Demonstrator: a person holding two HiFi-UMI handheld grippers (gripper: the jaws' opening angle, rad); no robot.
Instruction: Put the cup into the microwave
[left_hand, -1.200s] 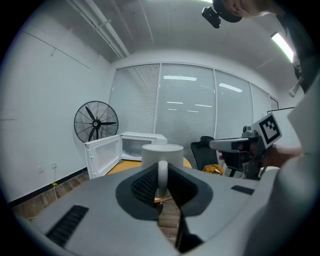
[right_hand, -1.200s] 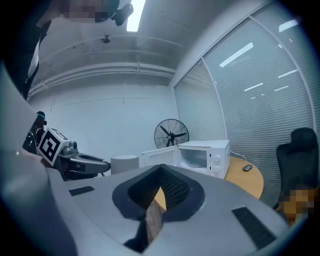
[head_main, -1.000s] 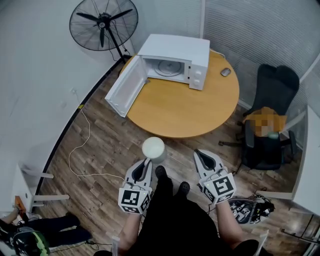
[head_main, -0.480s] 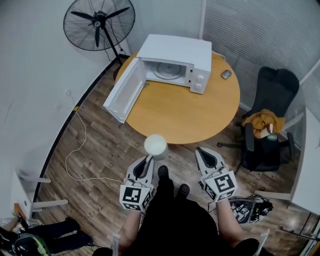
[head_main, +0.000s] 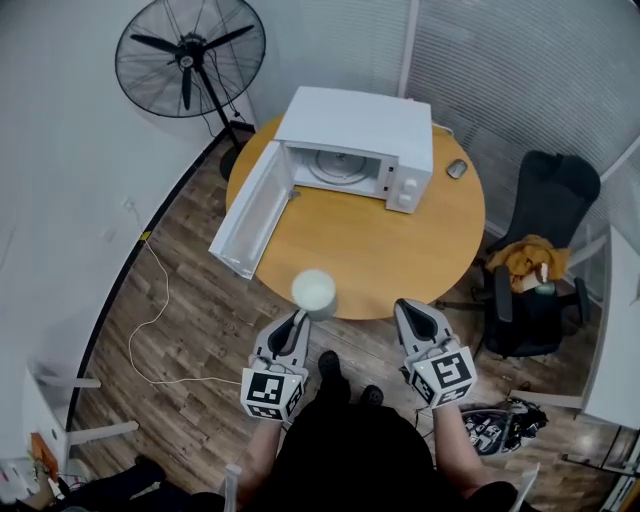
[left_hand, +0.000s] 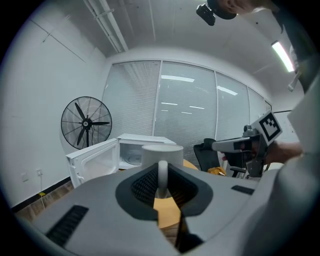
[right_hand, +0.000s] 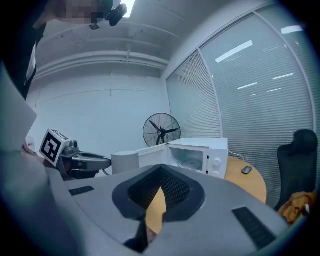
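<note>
My left gripper (head_main: 298, 318) is shut on the handle of a white cup (head_main: 313, 292), held upright in the air just over the near edge of the round wooden table (head_main: 400, 240). In the left gripper view the cup (left_hand: 161, 151) stands beyond the jaws, its handle pinched between them. The white microwave (head_main: 355, 135) stands at the table's far side, its door (head_main: 250, 208) swung wide open to the left, and the glass turntable inside shows. My right gripper (head_main: 408, 306) is shut and holds nothing, level with the left one.
A standing fan (head_main: 188, 58) is at the far left by the wall. A computer mouse (head_main: 457, 168) lies right of the microwave. A black office chair (head_main: 540, 250) with an orange cloth stands to the right. A white cable (head_main: 150, 300) trails over the wooden floor.
Both grippers and the cup have come closer to the table; the cup went from over the floor to over the table's near edge. The grip on the handle is unchanged.
</note>
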